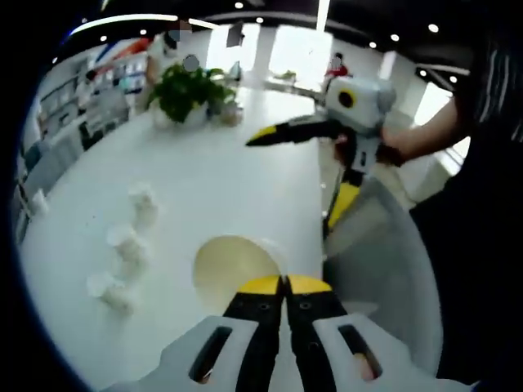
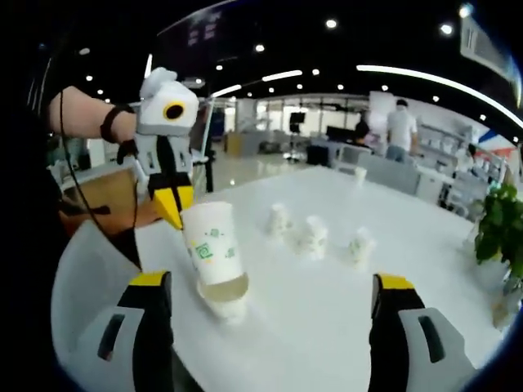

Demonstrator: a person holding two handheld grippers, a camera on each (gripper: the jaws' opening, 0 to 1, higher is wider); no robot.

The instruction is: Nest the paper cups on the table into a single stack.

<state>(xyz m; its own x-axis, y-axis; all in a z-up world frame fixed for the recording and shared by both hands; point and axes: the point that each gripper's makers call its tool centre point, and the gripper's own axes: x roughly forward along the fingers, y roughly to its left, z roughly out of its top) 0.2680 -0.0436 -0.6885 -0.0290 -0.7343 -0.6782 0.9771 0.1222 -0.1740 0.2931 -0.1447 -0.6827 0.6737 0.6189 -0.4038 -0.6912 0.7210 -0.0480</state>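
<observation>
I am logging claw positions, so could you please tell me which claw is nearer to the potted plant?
Probably right. The right claw reaches out above the table toward the potted plant; the left claw is back at the near edge, pinching a cup's rim.

L gripper [image 1: 285, 285]: in the left gripper view its jaws rise from bottom centre, yellow tips pressed together w/ almost no gap. In the right gripper view it hangs upper left, tips pointing down, bare forearm [image 2: 86, 110] w/ dark wristband behind it.

R gripper [image 2: 274, 292]: in the right gripper view jaws stand far apart, one at lower left, one at lower right. In the left gripper view it sits upper right, tips pointing left, held by a hand [image 1: 392, 149].
</observation>
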